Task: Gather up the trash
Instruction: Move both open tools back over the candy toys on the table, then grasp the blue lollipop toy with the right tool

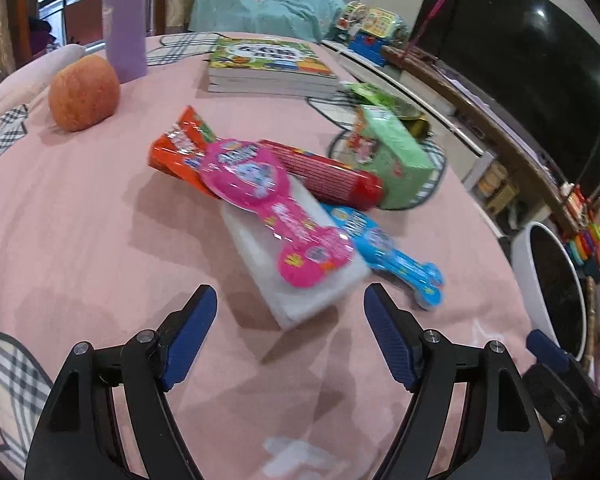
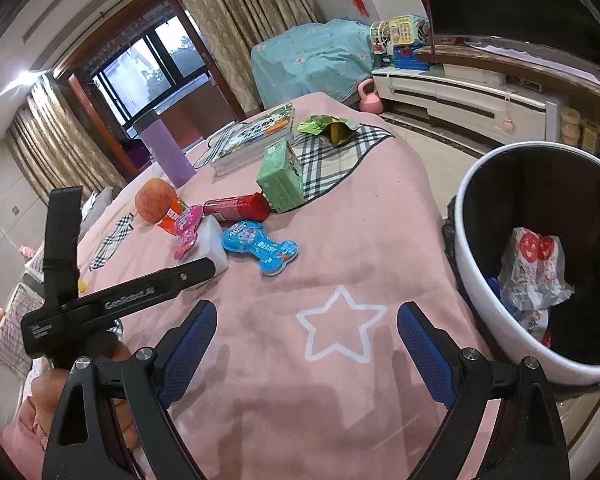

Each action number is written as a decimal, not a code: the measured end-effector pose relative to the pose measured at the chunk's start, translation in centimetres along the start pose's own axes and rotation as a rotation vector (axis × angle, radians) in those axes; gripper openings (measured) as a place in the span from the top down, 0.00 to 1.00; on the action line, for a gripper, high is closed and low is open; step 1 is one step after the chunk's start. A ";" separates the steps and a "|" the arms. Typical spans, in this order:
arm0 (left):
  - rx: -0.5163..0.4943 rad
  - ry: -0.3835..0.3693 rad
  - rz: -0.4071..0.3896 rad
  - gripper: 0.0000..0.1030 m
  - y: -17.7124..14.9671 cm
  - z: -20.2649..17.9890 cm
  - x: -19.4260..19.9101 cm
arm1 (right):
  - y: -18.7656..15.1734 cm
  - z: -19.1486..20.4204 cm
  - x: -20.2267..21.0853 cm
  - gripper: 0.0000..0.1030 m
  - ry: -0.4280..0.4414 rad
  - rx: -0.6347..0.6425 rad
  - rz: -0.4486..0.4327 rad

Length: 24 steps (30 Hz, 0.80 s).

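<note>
Trash lies in a heap on the pink cloth: a pink bone-shaped packet (image 1: 276, 208) on a white block (image 1: 300, 292), a blue bone-shaped packet (image 1: 384, 252), a red tube (image 1: 328, 176), an orange wrapper (image 1: 176, 148), a green box (image 1: 392, 160) and a green wrapper (image 1: 380, 98). My left gripper (image 1: 290, 300) is open just short of the white block, with nothing between its fingers. My right gripper (image 2: 306, 312) is open over a white star on the cloth, well short of the blue packet (image 2: 260, 248). A white bin (image 2: 480, 280) to its right holds a crumpled bag (image 2: 536, 272).
An apple (image 1: 84, 92), a purple bottle (image 1: 124, 28) and stacked books (image 1: 268, 64) stand at the back of the table. The bin (image 1: 548, 280) sits off the table's right edge. A TV bench with toys runs along the right wall.
</note>
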<state>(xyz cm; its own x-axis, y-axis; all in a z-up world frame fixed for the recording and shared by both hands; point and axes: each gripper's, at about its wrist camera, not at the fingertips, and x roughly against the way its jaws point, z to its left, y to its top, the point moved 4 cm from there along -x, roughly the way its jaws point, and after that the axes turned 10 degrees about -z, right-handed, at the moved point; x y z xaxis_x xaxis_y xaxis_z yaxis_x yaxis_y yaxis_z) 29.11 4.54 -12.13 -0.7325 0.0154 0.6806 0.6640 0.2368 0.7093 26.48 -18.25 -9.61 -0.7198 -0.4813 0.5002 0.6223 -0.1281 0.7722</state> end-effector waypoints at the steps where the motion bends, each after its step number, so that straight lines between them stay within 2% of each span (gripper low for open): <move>1: 0.006 -0.016 -0.005 0.38 0.1 0.3 0.0 | 0.1 0.1 -0.3 0.10 0.003 0.004 0.004; 3: 0.011 -0.079 0.007 0.61 0.0 0.5 0.3 | 0.3 0.2 -0.8 0.10 0.006 0.015 0.012; 4: -0.001 -0.098 0.009 0.61 -0.2 0.5 0.6 | 0.4 0.3 -1.1 0.10 0.009 0.021 0.017; 7: -0.049 -0.092 -0.010 0.63 -0.8 1.0 2.1 | 0.7 1.0 -2.2 0.11 0.024 0.051 0.036; 13: -0.065 -0.185 0.021 0.63 -2.6 4.0 5.2 | 0.9 3.7 -4.9 0.15 0.062 0.161 0.084; 17: -0.061 -0.197 0.043 0.60 -3.6 6.1 6.1 | 0.8 5.3 -7.1 0.15 0.065 0.239 0.115; 20: -0.022 -0.209 0.056 0.48 -4.1 7.6 6.1 | 0.8 6.0 -8.9 0.18 0.043 0.293 0.139; 22: -0.016 -0.198 0.047 0.43 -4.1 8.1 6.3 | 0.6 6.2 -9.9 0.19 0.024 0.320 0.157; 24: -0.008 -0.197 0.041 0.37 -4.1 8.4 6.4 | 0.2 6.2 -10.8 0.25 0.002 0.341 0.186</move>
<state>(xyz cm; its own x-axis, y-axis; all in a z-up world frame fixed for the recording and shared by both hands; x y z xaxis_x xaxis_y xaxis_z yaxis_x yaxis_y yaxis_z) 20.47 11.80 -12.21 -0.7196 0.2147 0.6603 0.6943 0.2243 0.6838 32.49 -7.69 -12.40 -0.6032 -0.4709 0.6437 0.6039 0.2575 0.7543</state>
